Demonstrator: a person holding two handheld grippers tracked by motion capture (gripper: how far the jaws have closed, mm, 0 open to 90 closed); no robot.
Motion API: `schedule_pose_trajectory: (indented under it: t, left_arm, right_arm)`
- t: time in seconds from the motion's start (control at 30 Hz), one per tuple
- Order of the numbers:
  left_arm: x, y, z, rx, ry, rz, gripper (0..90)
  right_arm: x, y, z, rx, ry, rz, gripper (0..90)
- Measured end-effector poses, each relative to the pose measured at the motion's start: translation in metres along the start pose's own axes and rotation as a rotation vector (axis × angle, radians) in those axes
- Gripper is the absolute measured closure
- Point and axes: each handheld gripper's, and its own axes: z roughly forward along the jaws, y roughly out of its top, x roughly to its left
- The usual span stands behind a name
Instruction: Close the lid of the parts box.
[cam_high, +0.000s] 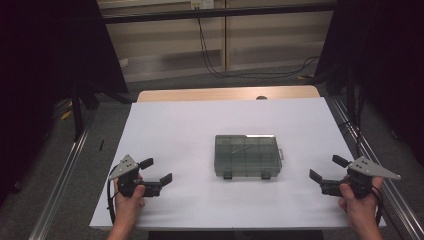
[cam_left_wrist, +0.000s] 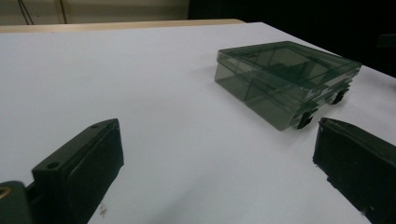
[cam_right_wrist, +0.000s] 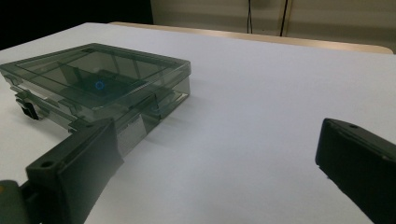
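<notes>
1. One smoky translucent compartment box (cam_high: 247, 156) lies flat and closed near the middle of the white counter (cam_high: 200, 125), its lid down and its two dark latches (cam_high: 266, 175) on the side that faces the person.
2. Its long axis runs left to right across the counter, so its short ends face the two grippers.
3. Both grippers sit well apart from the box, nearer the person's edge than the box is; the box lies forward and inward of each.
4. From the left gripper (cam_high: 156, 171) the box lies ahead and to the right; in the left gripper view the box (cam_left_wrist: 285, 79) shows a corner and its latch side beyond the right-hand finger (cam_left_wrist: 357, 168).
5. From the right gripper (cam_high: 327, 168) it lies ahead and to the left; in the right gripper view the box (cam_right_wrist: 100, 84) reaches down to just above the left-hand finger (cam_right_wrist: 77, 168), which suggests this hand is somewhat closer, though the high view shows the gaps as near equal.
6. Fingers of both grippers are spread wide and hold nothing.
7. Bare counter lies on every side of the box, with open room at both short ends and in front of the latches.
8. Each gripper rests close to the counter's near edge, with the right one also near the right edge.
</notes>
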Motion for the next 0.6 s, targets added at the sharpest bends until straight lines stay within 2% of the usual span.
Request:
schedule_pose_trajectory:
  t: [0.27, 0.5, 0.6]
  left_arm:
    - [0.011, -0.001, -0.011, -0.003, 0.039, -0.008, 1.8]
    - [0.01, -0.002, -0.006, 0.017, 0.036, 0.0, 1.4]
    - [0.009, -0.002, -0.002, 0.045, 0.037, 0.011, 1.0]
  right_arm:
    - [-0.002, -0.001, 0.0, 0.004, -0.007, 0.003, 0.0]
    - [-0.002, -0.001, -0.001, 0.005, -0.011, -0.004, 0.0]
    - [-0.002, -0.001, -0.002, 0.005, -0.008, -0.005, 0.0]
